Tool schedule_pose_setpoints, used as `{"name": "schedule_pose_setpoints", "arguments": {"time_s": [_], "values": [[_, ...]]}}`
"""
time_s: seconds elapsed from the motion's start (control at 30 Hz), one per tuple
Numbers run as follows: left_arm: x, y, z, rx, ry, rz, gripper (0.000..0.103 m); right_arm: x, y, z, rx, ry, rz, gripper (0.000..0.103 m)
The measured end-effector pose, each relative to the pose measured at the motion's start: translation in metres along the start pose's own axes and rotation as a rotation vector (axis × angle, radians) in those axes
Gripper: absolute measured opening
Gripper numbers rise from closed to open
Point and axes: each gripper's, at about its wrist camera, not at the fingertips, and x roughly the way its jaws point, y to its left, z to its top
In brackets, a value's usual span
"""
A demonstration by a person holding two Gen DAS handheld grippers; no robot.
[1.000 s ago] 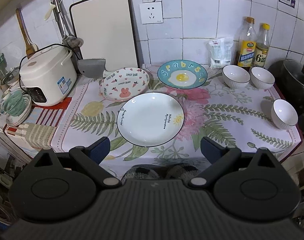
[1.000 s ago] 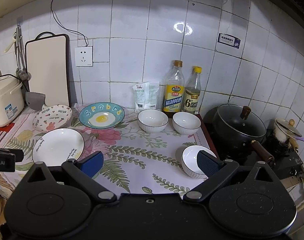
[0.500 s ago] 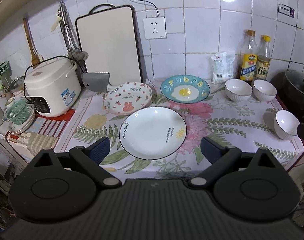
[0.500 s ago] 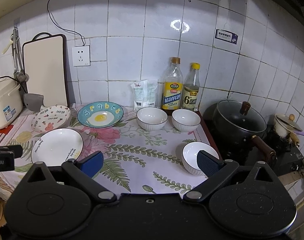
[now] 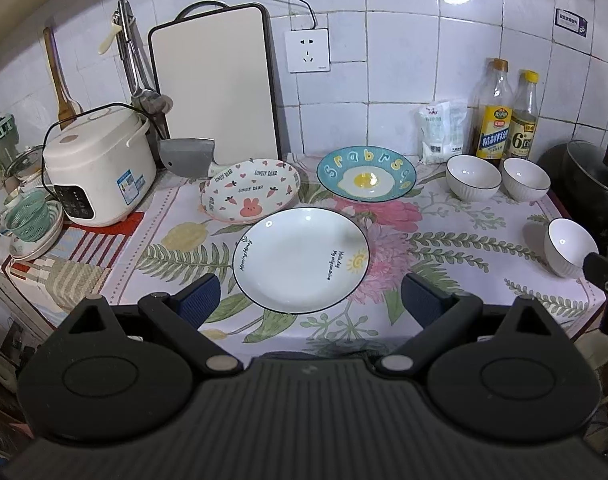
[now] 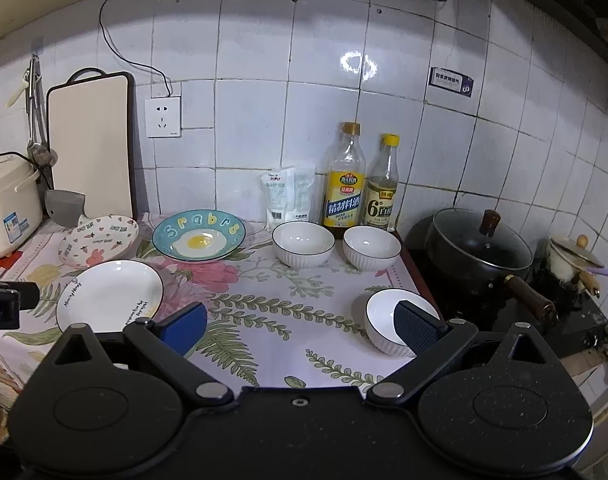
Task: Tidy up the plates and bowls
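Note:
A white plate (image 5: 300, 258) (image 6: 110, 294) lies at the front of the flowered cloth. Behind it sit a pink rabbit plate (image 5: 250, 191) (image 6: 99, 239) and a blue egg plate (image 5: 366, 173) (image 6: 199, 235). Two white bowls (image 5: 473, 179) (image 5: 526, 179) stand by the bottles, also seen as a left bowl (image 6: 303, 243) and a right bowl (image 6: 371, 247). A third bowl (image 5: 569, 246) (image 6: 388, 314) sits near the right edge. My left gripper (image 5: 309, 300) is open, held short of the white plate. My right gripper (image 6: 300, 326) is open, its right finger overlapping the third bowl in view.
A rice cooker (image 5: 100, 168), a cleaver (image 5: 188, 157) and a cutting board (image 5: 214, 80) stand at the back left. Two bottles (image 6: 344, 184) (image 6: 382, 188) and a white bag (image 6: 288, 196) line the wall. A black pot (image 6: 480, 248) sits on the stove at right.
Both grippers have drawn back and risen a little, so the counter appears farther away. Nothing on the counter has moved, and both grippers stay open.

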Motion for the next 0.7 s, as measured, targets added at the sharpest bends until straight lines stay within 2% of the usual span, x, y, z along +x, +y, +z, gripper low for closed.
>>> {"name": "schedule_pose_setpoints", "arguments": {"time_s": [0.7], "values": [[0.0077, 0.0035, -0.0091, 0.001, 0.055, -0.008, 0.098, 0.0022, 0.0083, -0.0017, -0.035, 0.042, 0.029, 0.101]]}}
